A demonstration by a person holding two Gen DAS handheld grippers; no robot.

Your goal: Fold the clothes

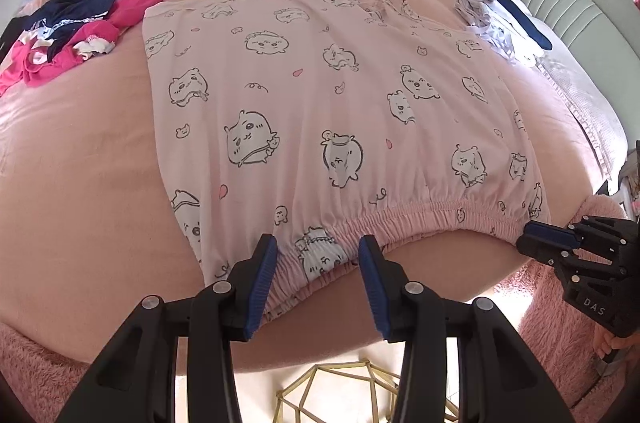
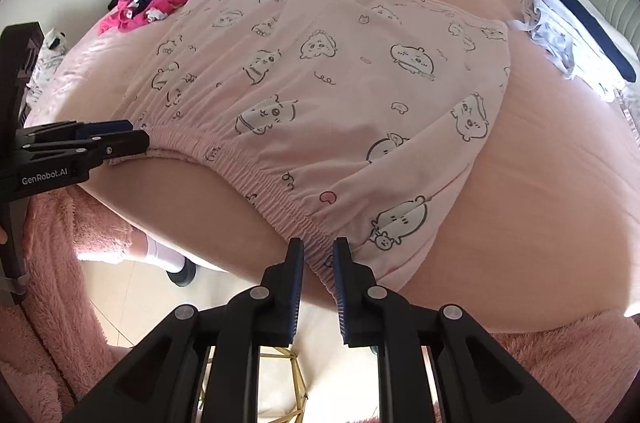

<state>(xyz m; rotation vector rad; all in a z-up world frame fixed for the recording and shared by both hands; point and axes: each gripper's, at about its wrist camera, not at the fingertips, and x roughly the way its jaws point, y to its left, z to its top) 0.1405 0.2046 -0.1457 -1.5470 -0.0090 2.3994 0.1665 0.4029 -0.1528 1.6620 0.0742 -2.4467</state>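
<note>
The right gripper [image 2: 317, 259] was clamped on the elastic waistband [image 2: 256, 179] of the pink printed pyjama shorts [image 2: 340, 83]; the left gripper [image 1: 317, 259] stood apart, straddling the same waistband. The shorts lay flat on the bed [image 2: 540, 183], near edge, ready for a two-corner lift.

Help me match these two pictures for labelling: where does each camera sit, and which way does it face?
Left wrist: on the left gripper, looking steeply down at the pink pajama pants' waistband; the right gripper shows at right.
Right wrist: on the right gripper, facing down at the waistband's other end; the left gripper and a socked foot show at left.
Shared: the pants, the pink bed, the clothes pile.
</note>
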